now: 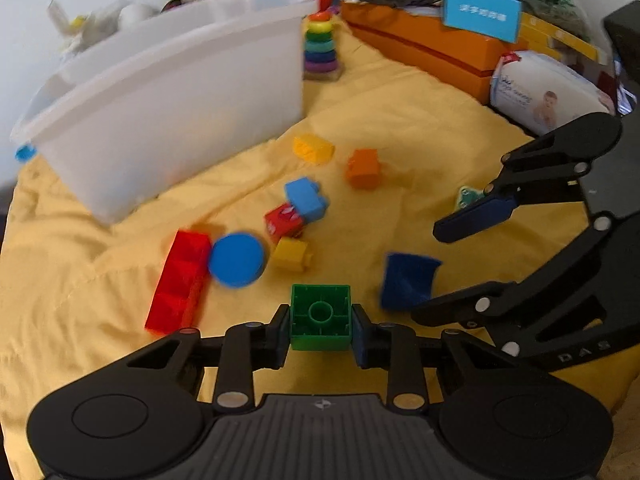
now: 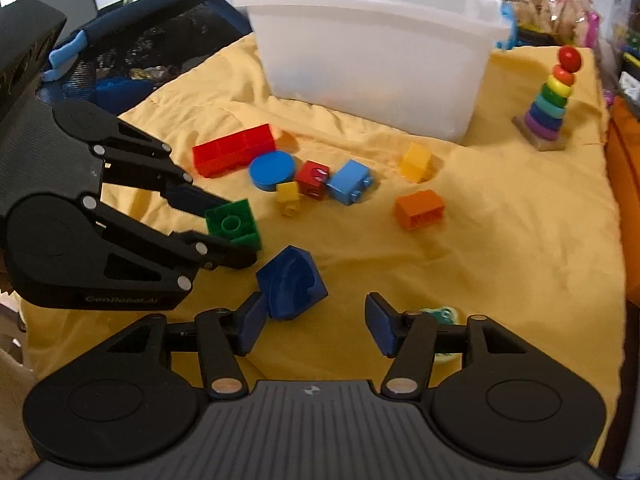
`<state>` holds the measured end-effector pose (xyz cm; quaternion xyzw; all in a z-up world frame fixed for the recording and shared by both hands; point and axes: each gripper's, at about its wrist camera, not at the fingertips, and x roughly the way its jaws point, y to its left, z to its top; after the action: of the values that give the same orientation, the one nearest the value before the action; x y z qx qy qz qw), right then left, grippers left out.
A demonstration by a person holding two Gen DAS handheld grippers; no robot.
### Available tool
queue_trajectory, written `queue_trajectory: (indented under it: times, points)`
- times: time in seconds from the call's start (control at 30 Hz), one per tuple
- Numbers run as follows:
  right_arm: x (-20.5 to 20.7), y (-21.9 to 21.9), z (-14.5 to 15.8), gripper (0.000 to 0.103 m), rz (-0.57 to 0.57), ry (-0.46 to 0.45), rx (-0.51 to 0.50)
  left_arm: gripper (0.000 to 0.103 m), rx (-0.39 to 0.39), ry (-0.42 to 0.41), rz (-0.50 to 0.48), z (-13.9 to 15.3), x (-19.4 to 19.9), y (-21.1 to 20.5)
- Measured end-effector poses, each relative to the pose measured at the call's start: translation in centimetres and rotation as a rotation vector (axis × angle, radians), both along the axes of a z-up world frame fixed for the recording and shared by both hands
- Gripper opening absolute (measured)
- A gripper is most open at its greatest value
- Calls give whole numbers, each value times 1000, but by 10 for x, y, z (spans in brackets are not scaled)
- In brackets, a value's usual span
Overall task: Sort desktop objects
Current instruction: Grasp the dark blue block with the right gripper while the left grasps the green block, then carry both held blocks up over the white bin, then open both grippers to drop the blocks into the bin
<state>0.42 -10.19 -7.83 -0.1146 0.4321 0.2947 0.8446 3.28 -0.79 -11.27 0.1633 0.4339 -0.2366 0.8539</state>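
Observation:
My left gripper (image 1: 321,334) is shut on a green brick (image 1: 320,316), held with its hollow underside toward the camera; it also shows in the right wrist view (image 2: 234,226), just above the yellow cloth (image 2: 500,264). My right gripper (image 2: 316,322) is open and empty, with a dark blue block (image 2: 292,282) touching its left finger; this gripper also shows in the left wrist view (image 1: 432,272). Loose on the cloth lie a long red brick (image 2: 234,150), a blue disc (image 2: 272,169), a red cube (image 2: 313,179), a light blue brick (image 2: 350,181), yellow bricks (image 2: 416,162) and an orange brick (image 2: 420,209).
A white plastic bin (image 2: 376,48) stands at the back of the cloth. A rainbow ring stacker (image 2: 550,100) stands at the back right. A small green piece (image 2: 440,314) lies behind my right finger. An orange box (image 1: 420,44) and a wipes pack (image 1: 548,88) border the cloth.

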Motion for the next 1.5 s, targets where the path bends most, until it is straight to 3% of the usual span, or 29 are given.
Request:
queue_trajectory:
  times: [0.17, 0.27, 0.37, 0.47, 0.67, 0.83, 0.93, 1.03, 1.13, 1.2, 1.27, 1.43, 1.5]
  points:
    - [0, 15, -1, 56, 68, -36, -20, 34, -41, 39, 60, -5, 3, 12]
    - [8, 19, -10, 34, 69, -19, -39, 34, -50, 26, 69, 1, 5, 15]
    - [13, 19, -3, 34, 72, -24, -47, 34, -87, -17, 78, 22, 10, 18]
    - [21, 12, 19, 34, 47, -80, -24, 34, -113, -128, 80, 61, 19, 22]
    - [64, 8, 96, 34, -22, -324, 36, 34, -183, -337, 111, 143, 69, 30]
    - [114, 15, 152, 34, -104, -445, 129, 34, -198, -437, 147, 179, 114, 30]
    - [141, 30, 157, 34, -128, -446, 140, 34, -182, -424, 187, 171, 147, 33]
    - [171, 41, 143, 35, -178, -355, 145, 34, -161, -351, 241, 147, 176, 38]
    - [185, 43, 126, 35, -223, -328, 124, 34, -116, -260, 274, 121, 193, 43]
    - [191, 46, 117, 38, -241, -295, 96, 40, -110, -214, 276, 112, 195, 45]
    - [191, 46, 112, 48, -223, -278, 95, 50, -98, -239, 271, 112, 189, 45]
    - [176, 39, 123, 49, -228, -306, 136, 54, -139, -304, 276, 133, 164, 50]
    - [167, 33, 129, 50, -222, -315, 163, 63, -156, -331, 266, 141, 147, 52]
